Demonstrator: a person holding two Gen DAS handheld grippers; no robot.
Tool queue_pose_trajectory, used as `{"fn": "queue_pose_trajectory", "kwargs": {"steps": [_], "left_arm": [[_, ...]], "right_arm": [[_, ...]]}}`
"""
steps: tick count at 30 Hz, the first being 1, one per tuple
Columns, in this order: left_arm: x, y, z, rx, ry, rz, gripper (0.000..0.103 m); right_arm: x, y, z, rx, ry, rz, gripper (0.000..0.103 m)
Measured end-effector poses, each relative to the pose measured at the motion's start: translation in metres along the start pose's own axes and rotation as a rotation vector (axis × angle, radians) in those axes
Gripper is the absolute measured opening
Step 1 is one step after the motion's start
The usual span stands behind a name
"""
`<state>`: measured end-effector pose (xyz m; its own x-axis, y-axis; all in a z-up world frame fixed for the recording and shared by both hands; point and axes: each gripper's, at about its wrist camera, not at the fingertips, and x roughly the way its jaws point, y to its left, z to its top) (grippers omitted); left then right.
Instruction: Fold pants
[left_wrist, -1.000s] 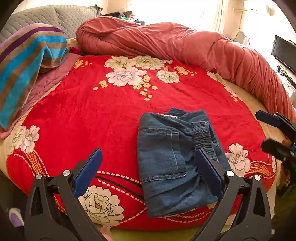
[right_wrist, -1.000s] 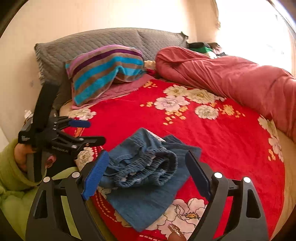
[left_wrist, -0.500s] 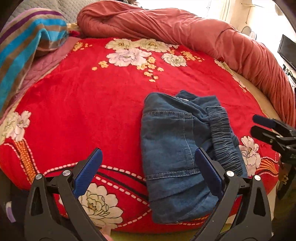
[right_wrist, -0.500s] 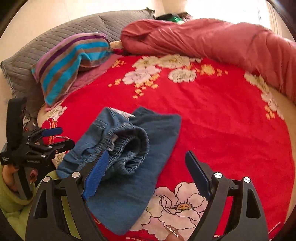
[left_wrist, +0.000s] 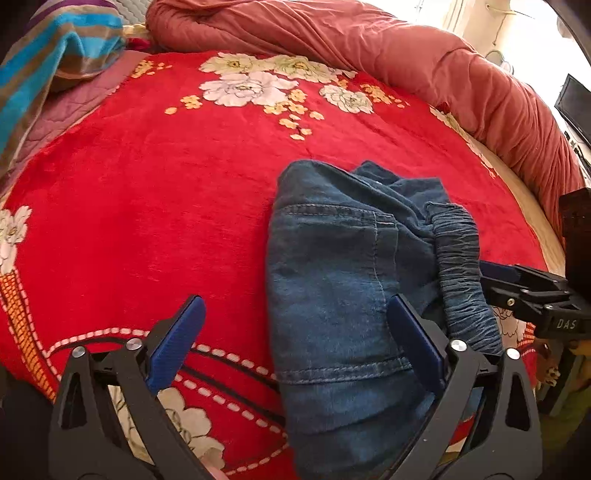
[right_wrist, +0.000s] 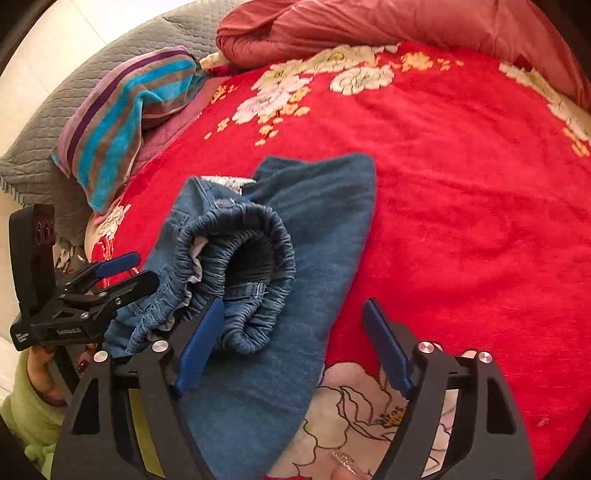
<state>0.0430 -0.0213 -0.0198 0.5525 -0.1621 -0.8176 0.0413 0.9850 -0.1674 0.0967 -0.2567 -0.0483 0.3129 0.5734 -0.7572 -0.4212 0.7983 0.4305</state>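
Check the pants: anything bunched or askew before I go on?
Yes. The elastic waistband is rolled up in a thick bulge on top of the pants, with pale lining showing, so the fold isn't flat. Both grippers are open.

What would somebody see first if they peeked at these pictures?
Probably the bright red flower blanket that covers the whole bed. In the middle of it, near the front edge, lies a bunched pair of blue denim pants with its crinkly waistband curled open. Both grippers, the left gripper and right gripper, are open right by the pants, and a striped towel sits by the grey pillow at the back left.
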Motion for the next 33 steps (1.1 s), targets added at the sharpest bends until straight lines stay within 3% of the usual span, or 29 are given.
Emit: {"fn": "queue_pose_trajectory", "kwargs": {"steps": [4,10,12,14,16,22,33], "left_arm": [[0.009,-0.004,0.001,0.002,0.02,-0.034,0.075],[0.021,-0.003,0.006,-0.031,0.028,-0.098,0.07],[0.022,-0.005,0.007,-0.029,0.027,-0.107,0.052],[0.021,-0.012,0.009,-0.01,0.021,-0.105,0.04],[0.016,-0.017,0.011,0.011,0.006,-0.09,0.035],[0.001,-0.018,0.03,0.006,-0.043,-0.11,0.03],[-0.003,-0.008,0.086,0.015,-0.143,-0.051,0.03]], "right_arm": [[0.008,0.001,0.003,0.004,0.013,0.013,0.074],[0.022,0.006,0.01,-0.057,0.005,0.015,0.074],[0.024,0.008,0.012,-0.08,-0.003,0.023,0.073],[0.023,0.01,0.013,-0.095,-0.009,0.058,0.047],[0.018,0.018,0.015,-0.134,-0.034,0.065,0.039],[0.0,0.038,0.031,-0.238,-0.127,0.052,0.033],[0.0,0.049,0.093,-0.326,-0.221,0.004,0.032]]}}
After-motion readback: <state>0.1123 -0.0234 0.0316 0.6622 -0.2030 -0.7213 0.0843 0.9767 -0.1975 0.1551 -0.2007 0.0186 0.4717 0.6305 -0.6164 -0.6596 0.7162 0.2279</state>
